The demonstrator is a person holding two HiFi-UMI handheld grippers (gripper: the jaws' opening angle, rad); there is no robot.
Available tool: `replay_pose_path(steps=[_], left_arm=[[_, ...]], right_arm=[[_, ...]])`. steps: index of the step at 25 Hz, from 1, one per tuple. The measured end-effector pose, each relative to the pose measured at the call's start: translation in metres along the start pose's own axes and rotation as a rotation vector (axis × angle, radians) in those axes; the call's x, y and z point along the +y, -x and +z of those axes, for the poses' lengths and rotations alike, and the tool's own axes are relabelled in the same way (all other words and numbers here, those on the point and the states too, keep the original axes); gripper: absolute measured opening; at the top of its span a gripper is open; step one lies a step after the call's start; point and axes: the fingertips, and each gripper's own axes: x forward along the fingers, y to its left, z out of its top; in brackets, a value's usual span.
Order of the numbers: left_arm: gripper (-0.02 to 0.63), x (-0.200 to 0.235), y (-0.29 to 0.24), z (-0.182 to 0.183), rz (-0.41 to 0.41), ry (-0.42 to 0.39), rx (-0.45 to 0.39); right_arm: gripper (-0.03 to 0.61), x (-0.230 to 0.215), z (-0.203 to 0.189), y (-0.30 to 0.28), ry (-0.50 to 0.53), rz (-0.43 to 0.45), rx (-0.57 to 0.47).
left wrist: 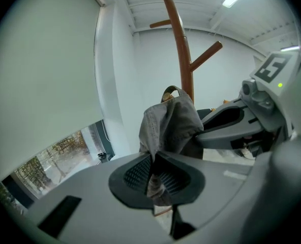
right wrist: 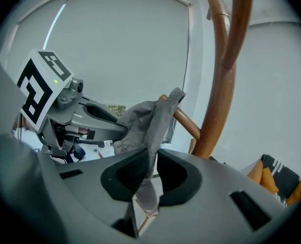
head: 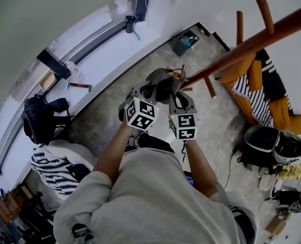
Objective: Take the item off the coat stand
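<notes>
A grey fabric item (head: 160,81), it looks like a cap with a strap loop, hangs beside the brown wooden coat stand (head: 252,37). Both grippers grip it from below. In the left gripper view my left gripper (left wrist: 154,174) is shut on a fold of the grey item (left wrist: 168,123). In the right gripper view my right gripper (right wrist: 151,174) is shut on another fold of the grey item (right wrist: 145,121), whose loop lies against a slanting peg (right wrist: 185,122). From the head view the left gripper (head: 149,93) and right gripper (head: 174,94) sit side by side under it.
Orange and black-and-white striped garments (head: 262,88) hang on the stand at the right. A black round object (head: 260,145) and clutter sit on the floor below them. A black bag (head: 38,118) and a striped cloth (head: 54,171) lie at the left by the window ledge.
</notes>
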Motion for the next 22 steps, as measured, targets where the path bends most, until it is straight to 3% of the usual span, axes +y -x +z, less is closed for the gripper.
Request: replay_pose_path(steps=[8,17,22], left_arm=[[0.032,0.035,0.031,-0.015,0.098,0.104,-0.007],[0.031,0.099,0.110,-0.068,0.345,0.226,0.037],[0.032,0.116,0.167,-0.090,0.469,0.297,0.010]], right_arm=[[0.048,0.038,0.026,-0.017,0.079,0.099,-0.046],[0.044,0.141,0.057,-0.048,0.175,0.369,-0.100],[0.035,0.196,0.076,-0.044,0.170,0.508,-0.154]])
